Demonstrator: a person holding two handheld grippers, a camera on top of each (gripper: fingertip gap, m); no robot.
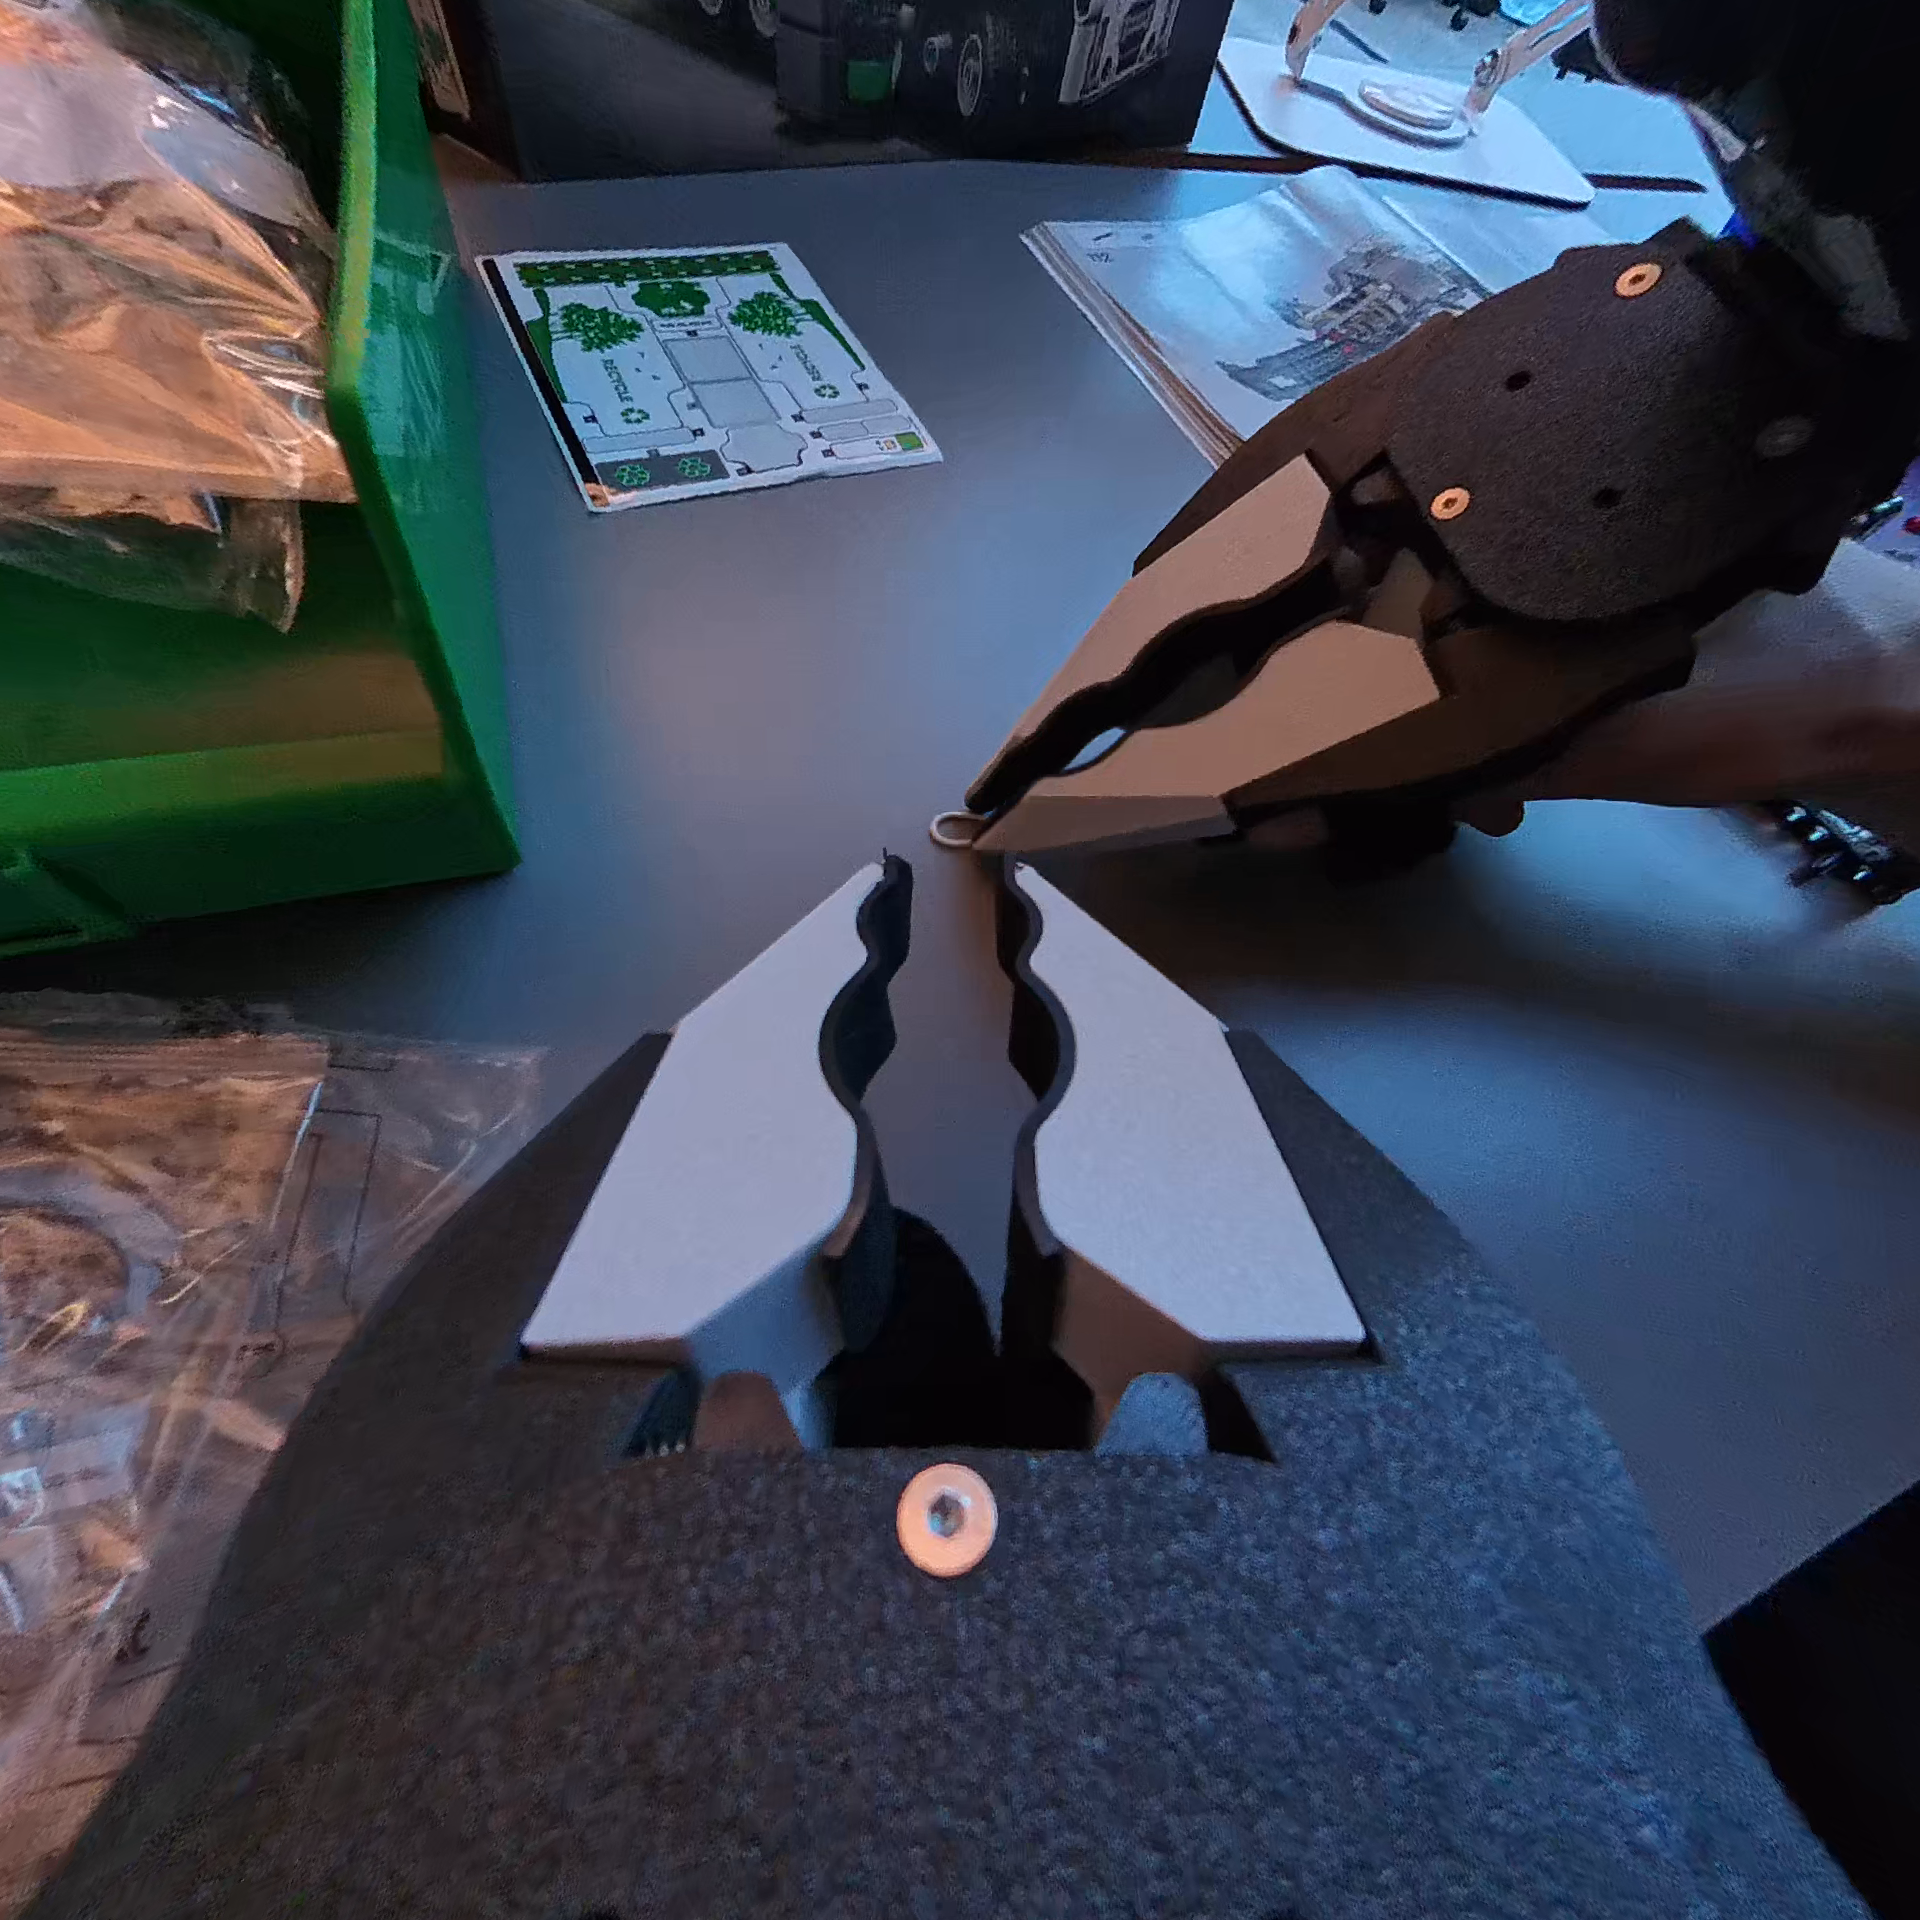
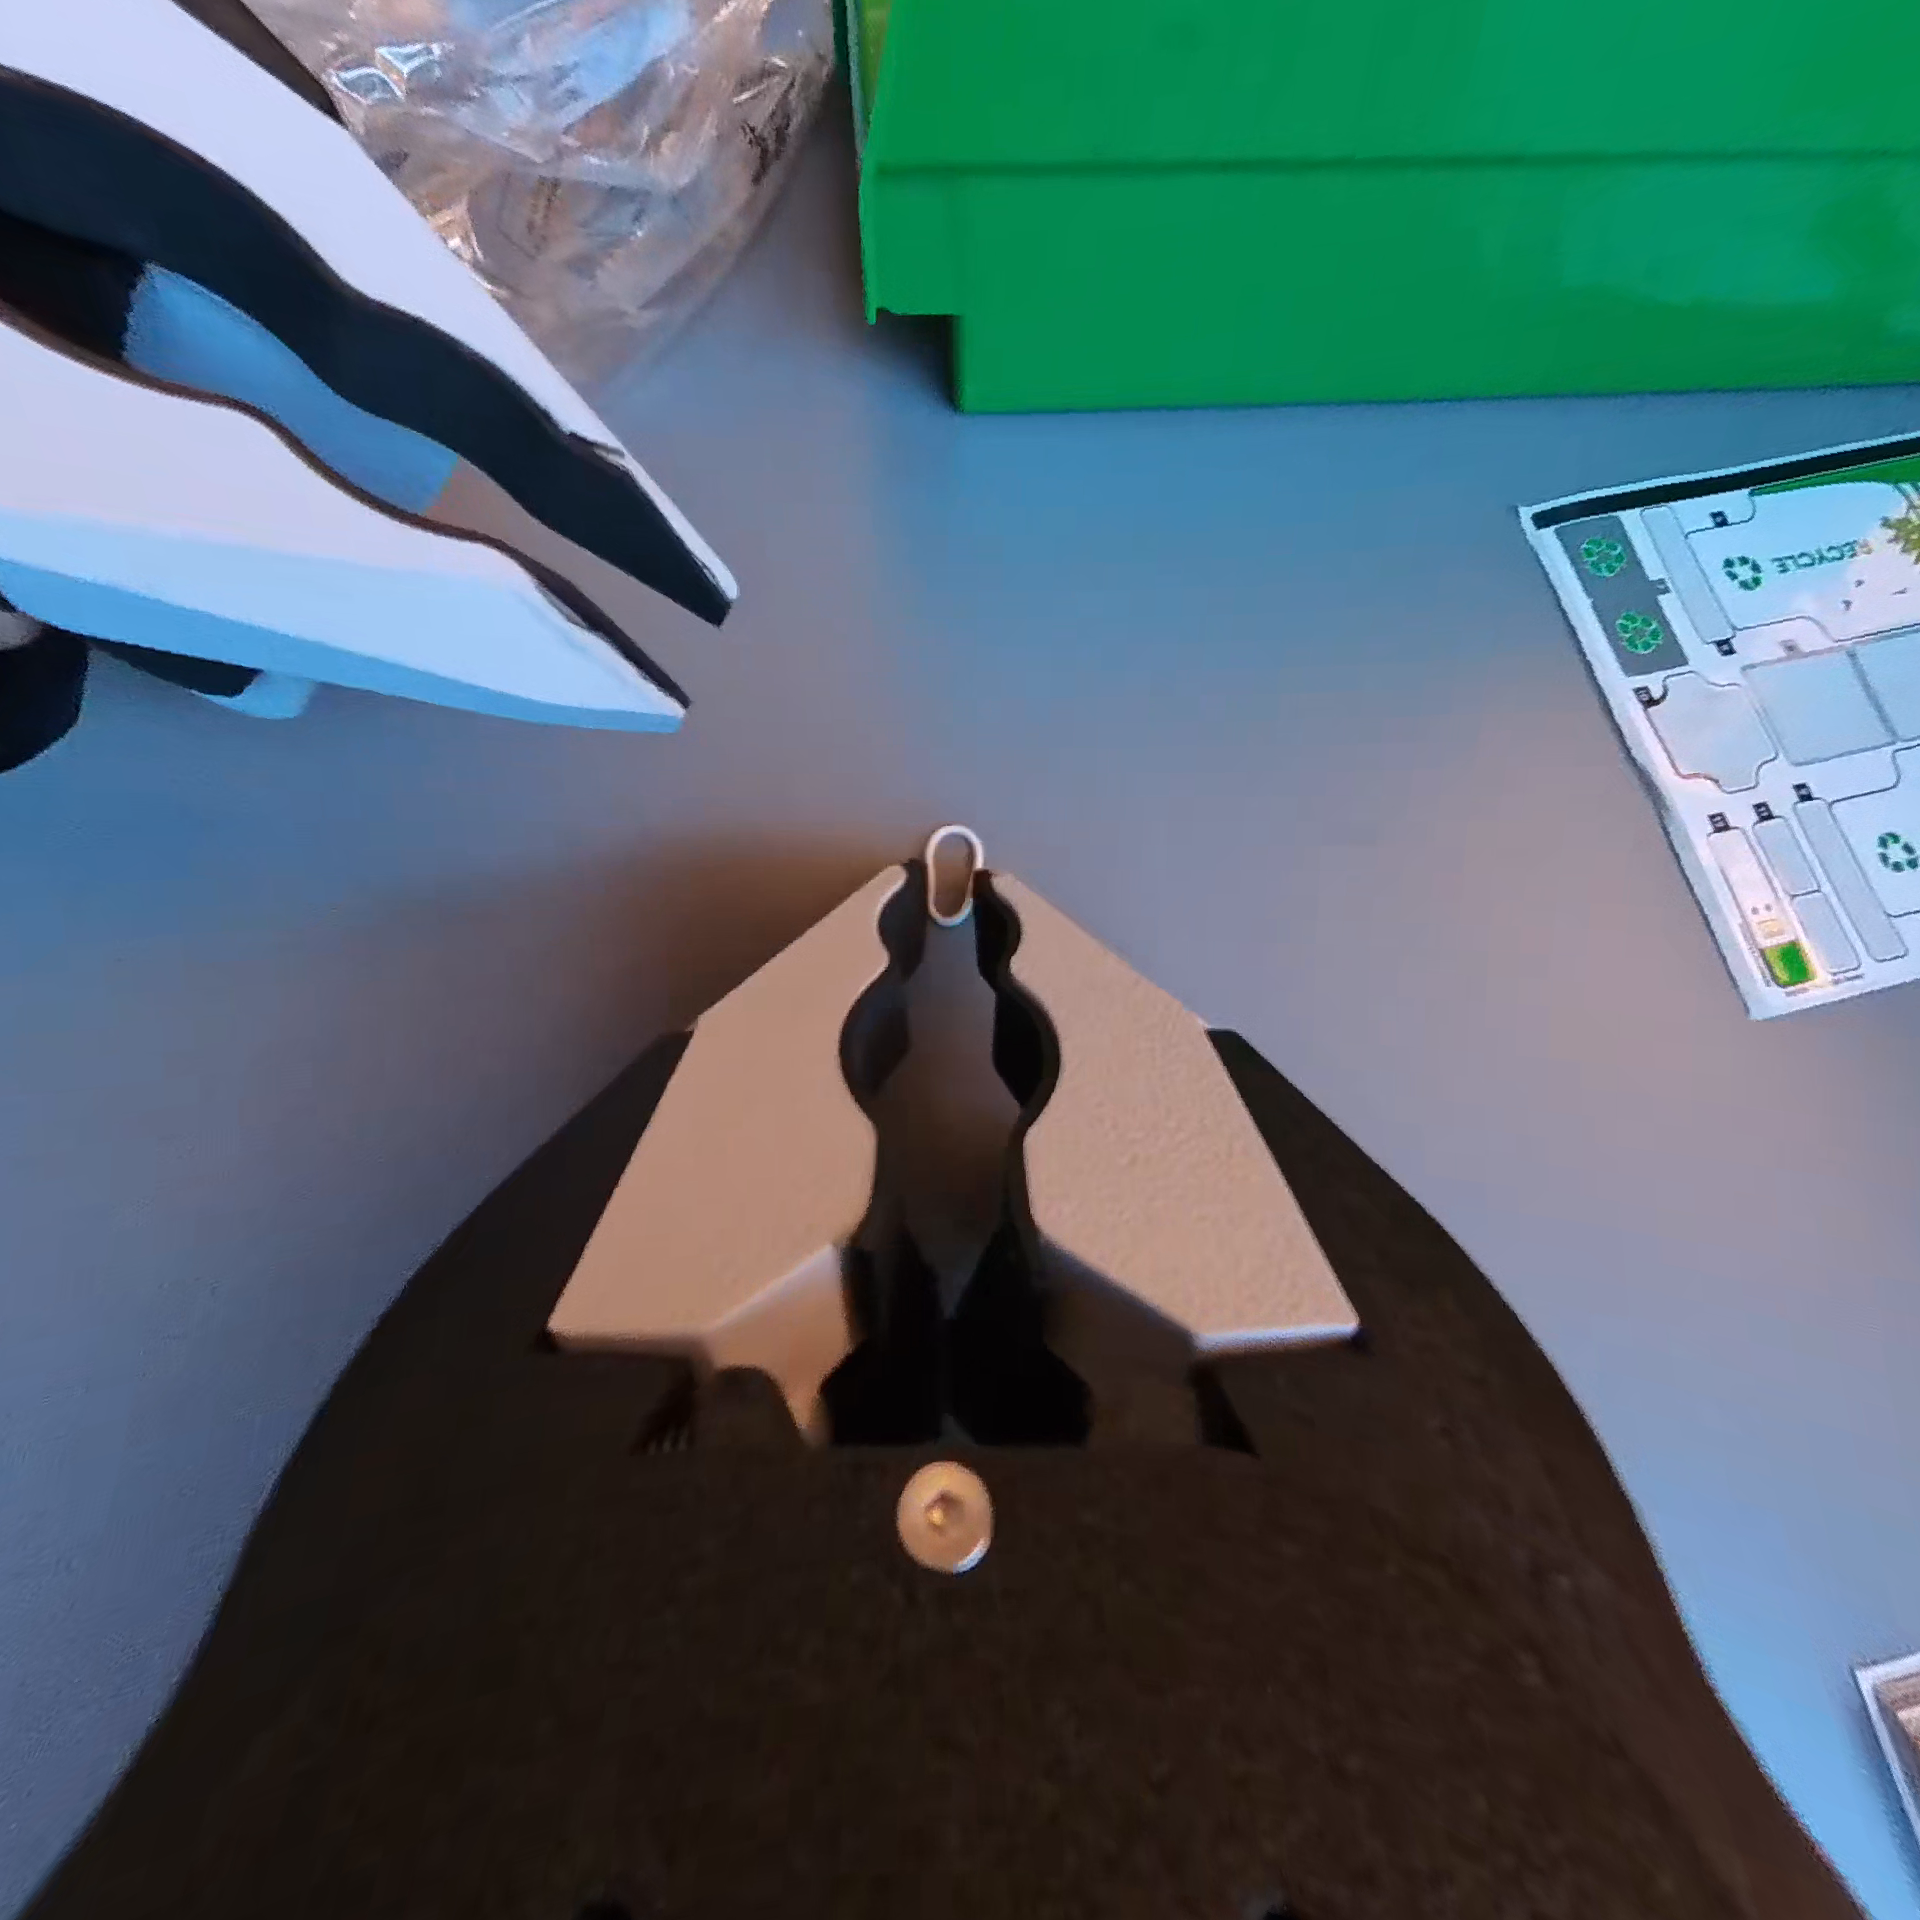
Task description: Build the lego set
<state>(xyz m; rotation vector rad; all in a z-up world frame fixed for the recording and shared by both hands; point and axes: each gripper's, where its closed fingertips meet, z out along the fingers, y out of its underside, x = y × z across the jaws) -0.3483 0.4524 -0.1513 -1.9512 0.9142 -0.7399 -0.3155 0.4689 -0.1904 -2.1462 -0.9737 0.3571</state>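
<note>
The right gripper [image 2: 954, 873] pinches a small white ring [image 2: 952, 875] at its fingertips, jaws drawn narrow around it so the ring is squeezed into an oval. In the left wrist view the ring [image 1: 952, 829] sits at the table surface [image 1: 727, 675], protruding from the tips of the right gripper [image 1: 982, 816], which reaches in from the right with a hand [image 1: 1766, 717] behind it.

The left gripper [image 1: 951, 883] holds nothing; its jaws stand apart with a narrow gap, tips just near of the ring and not touching it. In the right wrist view the left gripper [image 2: 707, 649] enters from the left, tips clear of the ring.

A green box [image 1: 405, 520] stands at the far left, with clear plastic bags [image 1: 156, 312] in it. Further plastic bags [image 1: 156, 1299] lie on the table at near left. A sticker sheet [image 1: 707, 374] lies flat, far of the grippers. An open instruction booklet [image 1: 1278, 301] lies far right, partly under the right gripper. A dark printed box [image 1: 987, 73] stands at the far edge.
</note>
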